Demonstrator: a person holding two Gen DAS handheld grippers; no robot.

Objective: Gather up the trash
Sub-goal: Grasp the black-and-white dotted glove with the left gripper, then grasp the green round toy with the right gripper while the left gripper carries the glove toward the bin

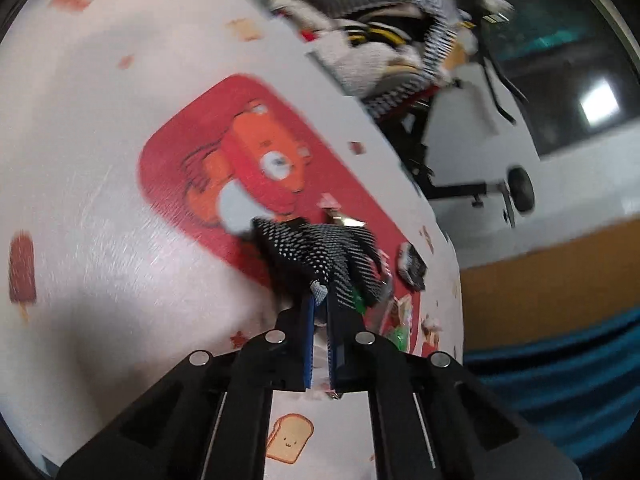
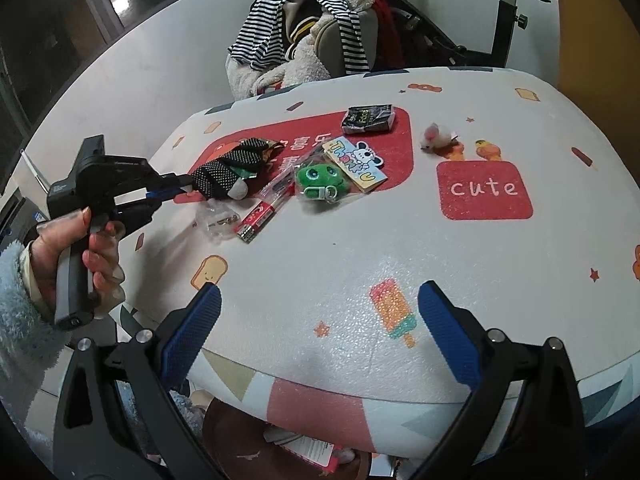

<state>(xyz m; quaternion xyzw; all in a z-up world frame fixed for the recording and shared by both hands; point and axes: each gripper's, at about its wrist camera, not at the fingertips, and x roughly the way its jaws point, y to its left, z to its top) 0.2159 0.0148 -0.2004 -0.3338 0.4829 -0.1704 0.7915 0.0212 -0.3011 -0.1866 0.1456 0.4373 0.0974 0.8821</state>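
My left gripper [image 1: 319, 300] is shut on the edge of a black, white-dotted piece of fabric [image 1: 316, 248] that lies on the red patch of the table cover. From the right wrist view, a hand holds that left gripper [image 2: 188, 190] at the table's left side, its tips pinching the dotted fabric [image 2: 228, 170]. My right gripper [image 2: 320, 292] stands open above the table's near edge with nothing between its blue pads. A black wrapper [image 2: 368, 119] and a crumpled pink-white tissue [image 2: 434, 139] lie farther back.
On the patterned table [image 2: 400, 248] lie a green plush keychain [image 2: 316, 178], a "thank you" card [image 2: 356, 162], a red battery pack [image 2: 258, 220] and a clear plastic bag [image 2: 218, 222]. Behind it stands a chair with striped clothes [image 2: 304, 28] and an exercise bike [image 2: 508, 20].
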